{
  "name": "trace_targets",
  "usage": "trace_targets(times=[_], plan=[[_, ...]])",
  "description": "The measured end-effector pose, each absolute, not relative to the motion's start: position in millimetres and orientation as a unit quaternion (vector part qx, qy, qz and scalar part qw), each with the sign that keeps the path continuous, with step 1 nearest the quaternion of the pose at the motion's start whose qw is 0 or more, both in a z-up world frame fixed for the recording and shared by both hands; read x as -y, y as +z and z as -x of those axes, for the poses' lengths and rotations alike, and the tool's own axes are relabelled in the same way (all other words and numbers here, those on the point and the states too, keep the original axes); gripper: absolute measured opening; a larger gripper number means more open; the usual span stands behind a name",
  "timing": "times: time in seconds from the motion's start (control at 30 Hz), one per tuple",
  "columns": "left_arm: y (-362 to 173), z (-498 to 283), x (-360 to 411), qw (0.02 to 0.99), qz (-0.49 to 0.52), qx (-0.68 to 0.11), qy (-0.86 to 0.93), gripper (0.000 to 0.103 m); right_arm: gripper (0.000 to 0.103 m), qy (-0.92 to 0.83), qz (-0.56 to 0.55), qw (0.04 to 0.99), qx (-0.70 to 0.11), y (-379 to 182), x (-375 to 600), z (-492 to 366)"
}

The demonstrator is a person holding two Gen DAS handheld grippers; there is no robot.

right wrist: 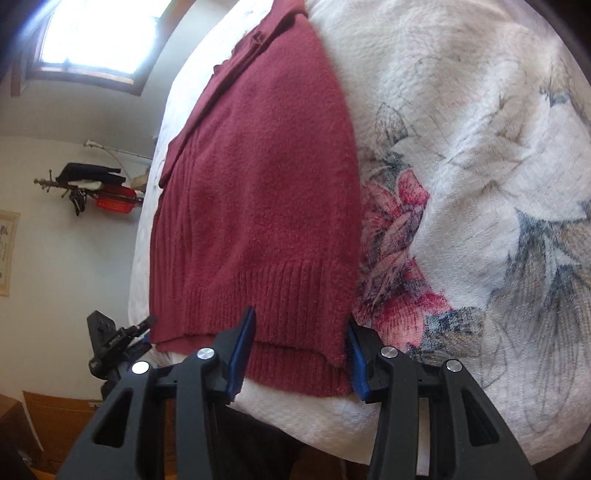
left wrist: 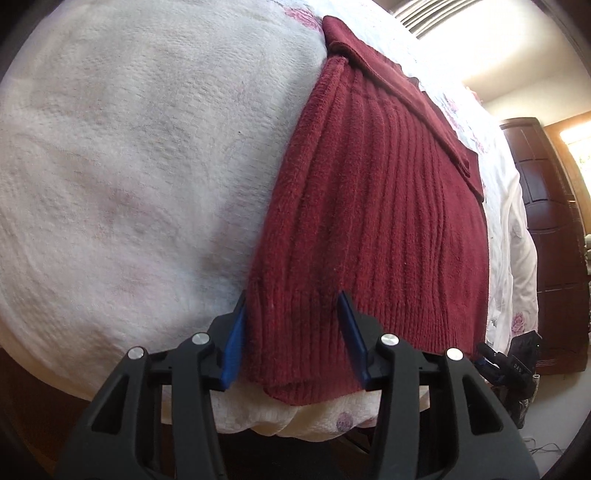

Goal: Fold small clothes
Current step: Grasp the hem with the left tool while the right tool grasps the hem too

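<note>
Spread under everything: a white textured bedspread [left wrist: 129, 155] with faded pink and grey flower print, bulging over the near edge of the bed. Lying flat on it, lengthwise away from both cameras: a dark red knit sweater [left wrist: 369, 206], ribbed down the body, collar and folded part at the far end, ribbed hem at the near edge of the bed and hanging slightly over it. At the far right of the left wrist view, beyond the bed: a dark wooden wardrobe [left wrist: 546, 236]. High on the left of the right wrist view: a bright window [right wrist: 99, 33]; lower on the wall, a rack [right wrist: 96, 188] with dark and red items, details too small to tell.

At the sweater's near left corner: left gripper [left wrist: 293, 336], blue-padded jaws spread apart, left pad just outside the side edge of the knit, right pad over the hem, nothing pinched. At the near right corner: right gripper [right wrist: 301, 350], jaws likewise apart, straddling the hem, right pad at the sweater's side edge beside the printed flower, cloth between the pads but not clamped.
</note>
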State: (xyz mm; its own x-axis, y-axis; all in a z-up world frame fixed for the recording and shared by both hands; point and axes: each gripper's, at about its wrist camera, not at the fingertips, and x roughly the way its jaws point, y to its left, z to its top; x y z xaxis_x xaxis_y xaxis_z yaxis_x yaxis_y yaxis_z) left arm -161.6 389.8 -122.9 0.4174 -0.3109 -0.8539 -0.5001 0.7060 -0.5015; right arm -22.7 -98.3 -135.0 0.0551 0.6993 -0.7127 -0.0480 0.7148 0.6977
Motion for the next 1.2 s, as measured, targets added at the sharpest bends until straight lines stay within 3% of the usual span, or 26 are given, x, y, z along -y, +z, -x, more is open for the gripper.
trace_targets(times=[0.13,0.17,0.2,0.27,0.33,0.63,0.9,1.2], plan=[[-123,156,-379,0.751,0.361,-0.550,0.061,0.037,0.045,0.278,-0.240,0.684,-0.630,-133,93,21],[-123,155,-378,0.751,0.360,-0.550,0.061,0.035,0.041,0.277,-0.237,0.686,-0.630,-132,92,21],[-125,154,-378,0.747,0.372,-0.547,0.059,0.025,0.038,0.278,-0.236,0.686,-0.629,-131,90,20],[-125,156,-380,0.745,0.390,-0.537,0.064,0.016,0.021,0.282,-0.240,0.687,-0.625,-129,89,21],[-125,159,-383,0.746,0.399,-0.529,0.067,0.006,0.010,0.280,-0.247,0.686,-0.624,-128,95,24],[-85,168,-396,0.769,0.448,-0.455,0.033,0.005,0.006,0.326,-0.329,0.663,-0.588,-102,123,15],[-34,124,-414,0.802,0.438,-0.405,0.019,0.005,0.006,0.349,-0.375,0.662,-0.547,-64,121,-37],[-55,39,-445,0.793,0.434,-0.424,0.062,0.005,0.006,0.308,-0.370,0.664,-0.572,-67,93,-132]])
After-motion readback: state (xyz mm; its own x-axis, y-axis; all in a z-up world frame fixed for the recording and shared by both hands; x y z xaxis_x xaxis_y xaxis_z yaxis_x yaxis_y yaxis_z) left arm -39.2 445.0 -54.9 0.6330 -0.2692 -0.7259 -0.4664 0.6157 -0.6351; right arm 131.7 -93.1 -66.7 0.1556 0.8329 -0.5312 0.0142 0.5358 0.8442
